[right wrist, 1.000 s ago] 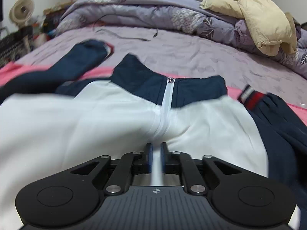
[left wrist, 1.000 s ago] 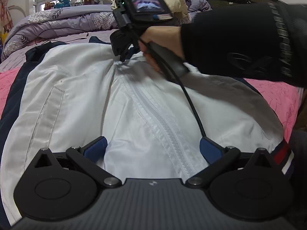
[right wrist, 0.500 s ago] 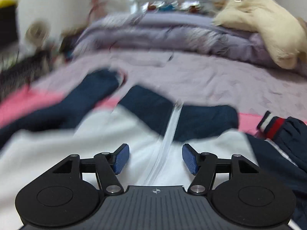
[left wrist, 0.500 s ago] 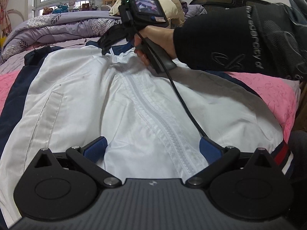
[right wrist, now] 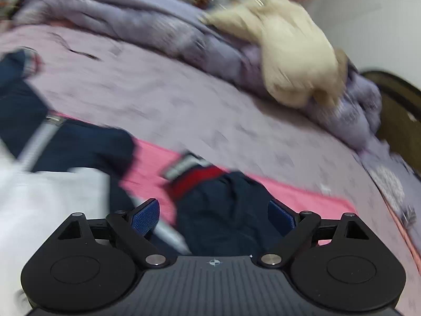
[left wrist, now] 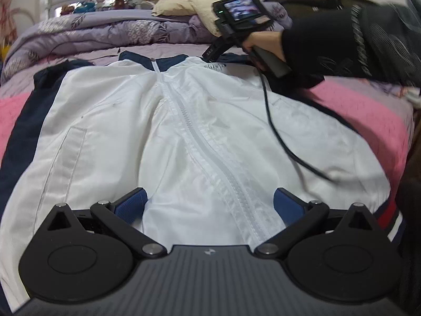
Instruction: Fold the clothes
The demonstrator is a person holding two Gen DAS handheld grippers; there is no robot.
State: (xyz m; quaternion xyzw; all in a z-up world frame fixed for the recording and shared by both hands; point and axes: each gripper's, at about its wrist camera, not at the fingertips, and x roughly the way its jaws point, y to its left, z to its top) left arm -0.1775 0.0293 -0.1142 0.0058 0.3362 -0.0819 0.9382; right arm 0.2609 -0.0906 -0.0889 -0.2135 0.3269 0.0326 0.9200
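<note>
A white jacket (left wrist: 126, 131) with a navy collar and navy sleeves lies zipped and face up on the bed. My left gripper (left wrist: 209, 205) is open and empty, low over the jacket's hem beside the zip. My right gripper (right wrist: 213, 218) is open and empty, over the jacket's navy right sleeve (right wrist: 226, 210) with its red and white cuff (right wrist: 189, 173). In the left wrist view the right gripper (left wrist: 210, 52) hangs by the jacket's right shoulder, held by a hand in a black sleeve. The right wrist view is blurred.
The jacket rests on a pink blanket (left wrist: 363, 115) over a lilac sheet (right wrist: 147, 97). A lilac duvet (left wrist: 105, 31) and a cream puffy coat (right wrist: 294, 47) are piled at the far side. A dark headboard (right wrist: 400, 110) stands to the right.
My right gripper has let go of the zip near the collar, opened, and swung right to the sleeve. The left gripper has stayed open at the hem.
</note>
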